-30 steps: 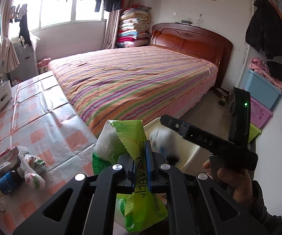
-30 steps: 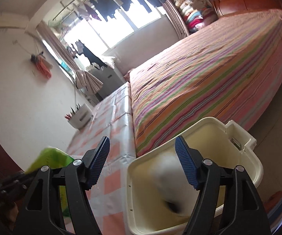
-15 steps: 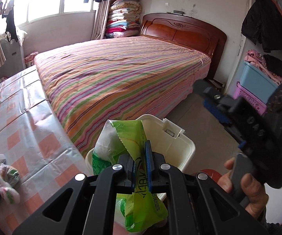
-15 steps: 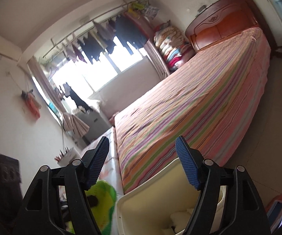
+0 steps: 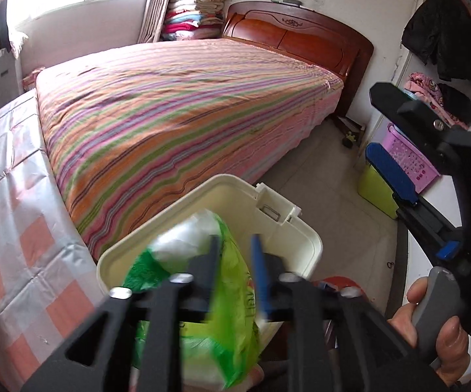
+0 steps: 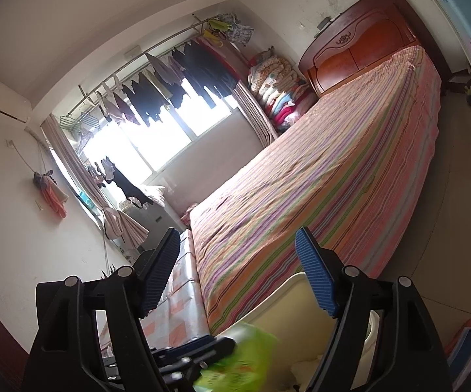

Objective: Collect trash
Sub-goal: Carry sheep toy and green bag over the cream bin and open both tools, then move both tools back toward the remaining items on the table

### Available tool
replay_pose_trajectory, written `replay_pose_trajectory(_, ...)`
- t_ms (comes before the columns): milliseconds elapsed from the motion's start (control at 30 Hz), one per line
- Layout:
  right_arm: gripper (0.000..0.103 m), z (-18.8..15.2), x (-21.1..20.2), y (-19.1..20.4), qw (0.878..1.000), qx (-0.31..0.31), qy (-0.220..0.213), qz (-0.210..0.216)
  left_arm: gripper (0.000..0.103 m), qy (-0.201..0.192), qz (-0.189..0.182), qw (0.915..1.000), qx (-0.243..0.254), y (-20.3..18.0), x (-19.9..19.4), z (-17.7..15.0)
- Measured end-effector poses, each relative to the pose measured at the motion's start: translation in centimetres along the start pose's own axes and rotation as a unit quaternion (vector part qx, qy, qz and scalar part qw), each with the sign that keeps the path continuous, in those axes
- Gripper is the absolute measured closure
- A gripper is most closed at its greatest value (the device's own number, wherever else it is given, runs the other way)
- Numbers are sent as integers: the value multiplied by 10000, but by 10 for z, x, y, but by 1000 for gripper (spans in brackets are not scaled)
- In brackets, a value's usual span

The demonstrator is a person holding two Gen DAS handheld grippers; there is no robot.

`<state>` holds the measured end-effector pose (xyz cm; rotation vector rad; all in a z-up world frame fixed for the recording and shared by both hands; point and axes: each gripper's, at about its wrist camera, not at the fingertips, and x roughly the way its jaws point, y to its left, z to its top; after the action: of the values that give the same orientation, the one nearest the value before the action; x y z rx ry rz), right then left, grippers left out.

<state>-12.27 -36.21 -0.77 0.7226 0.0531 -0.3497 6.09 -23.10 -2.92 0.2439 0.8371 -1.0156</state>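
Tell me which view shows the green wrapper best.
The left wrist view. The green wrapper fills its lower middle, between the left gripper fingers, whose jaws have just been opening, above the cream bin. The right wrist view shows only a blurred green patch at its bottom edge.

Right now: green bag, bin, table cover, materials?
green bag: thin glossy plastic film, it crinkles and lets light through. bin: rigid cream plastic, smooth moulded rim with a latch tab. table cover: looks like shiny vinyl or oilcloth, with sharp fold creases and glare; fabric backing can't be ruled out.
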Motion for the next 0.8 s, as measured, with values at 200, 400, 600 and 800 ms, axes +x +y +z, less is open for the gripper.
replay_pose_trajectory(200,30,0,1,4,10000,-79,-13,9,20,-581,-27,9980,-249,3,-22,-3)
replay_pose_trajectory(400,30,-2,1,8,9998,-141,36,111,20,-1001,119,9937,-491,17,-57,-13)
replay_pose_trajectory(600,26,-17,12,38,9980,-451,275,344,20,-1289,303,9891,-640,41,-103,-39)
replay_pose_trajectory(800,26,-47,26,89,9915,-932,617,662,20,-1389,894,9845,-590,77,-145,-66)
